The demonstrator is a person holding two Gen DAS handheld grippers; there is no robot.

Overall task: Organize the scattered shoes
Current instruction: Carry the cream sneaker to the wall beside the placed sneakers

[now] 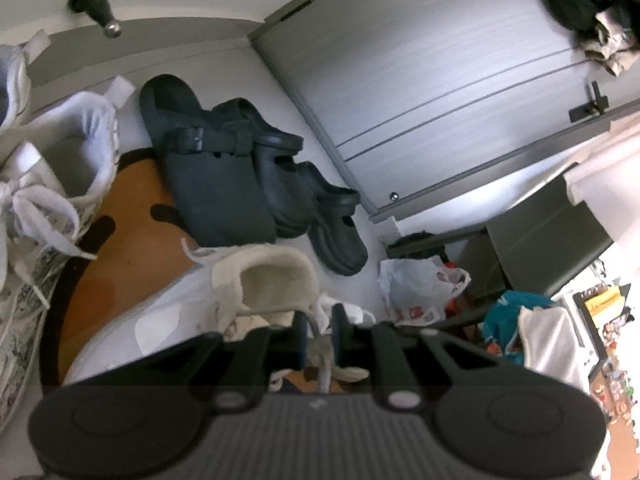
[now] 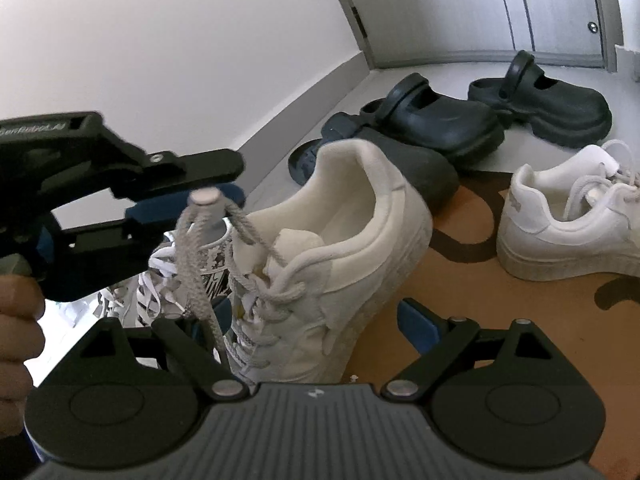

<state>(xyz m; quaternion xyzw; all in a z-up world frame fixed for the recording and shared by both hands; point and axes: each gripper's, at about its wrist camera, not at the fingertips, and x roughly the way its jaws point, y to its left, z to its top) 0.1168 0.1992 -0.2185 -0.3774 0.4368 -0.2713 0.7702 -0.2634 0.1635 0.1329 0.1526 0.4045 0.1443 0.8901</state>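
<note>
cream sneaker [image 2: 328, 248] seen at frame centre, tilted over orange mat [image 2: 480, 300]. its grey lace [image 2: 240, 226] pinched by left gripper [image 2: 208, 200]. right gripper [image 2: 316, 320] spread around sneaker, contact unclear. dark clogs [image 2: 540, 100] ranged at upper right.

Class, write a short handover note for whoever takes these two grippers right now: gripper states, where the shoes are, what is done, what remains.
Left gripper: shut on the lace of the cream sneaker, holding it up.
Right gripper: open, fingers either side of that sneaker, not gripping.
Shoes: three dark clogs lie close together by the door; a white sneaker sits on the orange mat; a patterned sneaker lies beside it.
Done: the clogs look grouped.
Left: place the cream sneaker, then pair up the rest.
</note>
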